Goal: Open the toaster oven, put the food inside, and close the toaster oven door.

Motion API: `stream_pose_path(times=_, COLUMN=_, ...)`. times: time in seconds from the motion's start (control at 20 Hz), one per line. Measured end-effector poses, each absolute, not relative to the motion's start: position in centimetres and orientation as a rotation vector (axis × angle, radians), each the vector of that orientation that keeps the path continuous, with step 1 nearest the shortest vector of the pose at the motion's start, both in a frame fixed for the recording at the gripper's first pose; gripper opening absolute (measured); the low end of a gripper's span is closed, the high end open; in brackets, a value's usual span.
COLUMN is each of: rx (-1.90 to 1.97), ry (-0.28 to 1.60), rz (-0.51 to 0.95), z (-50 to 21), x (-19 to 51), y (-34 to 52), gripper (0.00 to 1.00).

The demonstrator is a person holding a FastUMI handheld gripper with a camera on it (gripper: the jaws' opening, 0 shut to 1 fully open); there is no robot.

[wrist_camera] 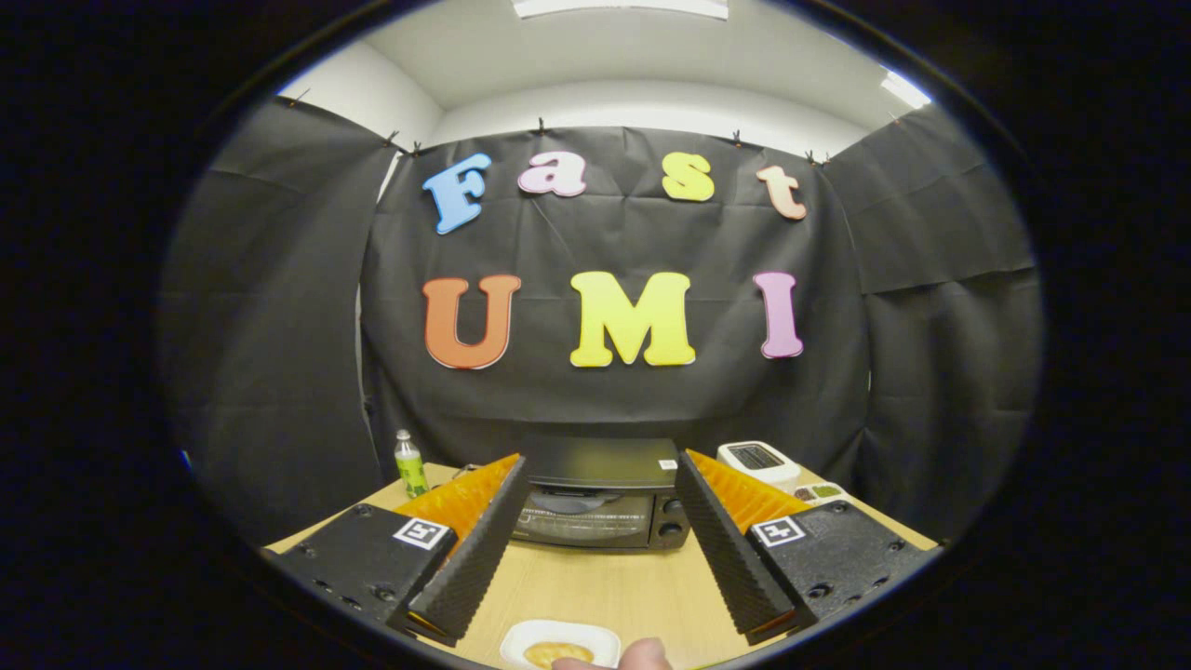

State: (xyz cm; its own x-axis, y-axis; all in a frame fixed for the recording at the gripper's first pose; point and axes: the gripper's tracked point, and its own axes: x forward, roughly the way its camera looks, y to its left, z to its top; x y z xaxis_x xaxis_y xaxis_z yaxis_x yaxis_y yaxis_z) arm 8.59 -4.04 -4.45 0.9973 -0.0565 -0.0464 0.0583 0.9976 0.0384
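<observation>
The hand-held gripper (600,535) hangs above the tabletop (605,582) with its fingers spread wide apart and nothing between them. Beyond the fingertips, framed by the gap, sits the toaster oven (603,493), its door shut and two knobs showing on its right face. Below the fingers, on the near side of the tabletop, a small white dish (561,642) carries the food (556,653), a yellowish piece; a fingertip (647,654) of a person touches or hovers at the dish's edge, I cannot tell which.

The main risk, as I judge it, lies in the door: its handle looks low and thin, so the fingers could slip off it or shove the whole oven backward instead of swinging the door down. Dropping the door fully may also crowd the dish if that stays close.

To the oven's left stands a green bottle (408,463); to its right sits a white device (758,460). Neither blocks the straight path to the door.
</observation>
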Motion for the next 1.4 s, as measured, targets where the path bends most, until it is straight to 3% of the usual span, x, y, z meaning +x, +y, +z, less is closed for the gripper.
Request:
stream_pose_path(times=0.8, rx=-0.014, ry=0.165, rz=0.005, z=-14.1, x=29.6, y=-0.7, gripper=1.00)
stream_pose_path(times=1.4, rx=0.061, ry=0.205, rz=-0.054, z=-20.4, x=32.9, y=-0.9, gripper=1.00)
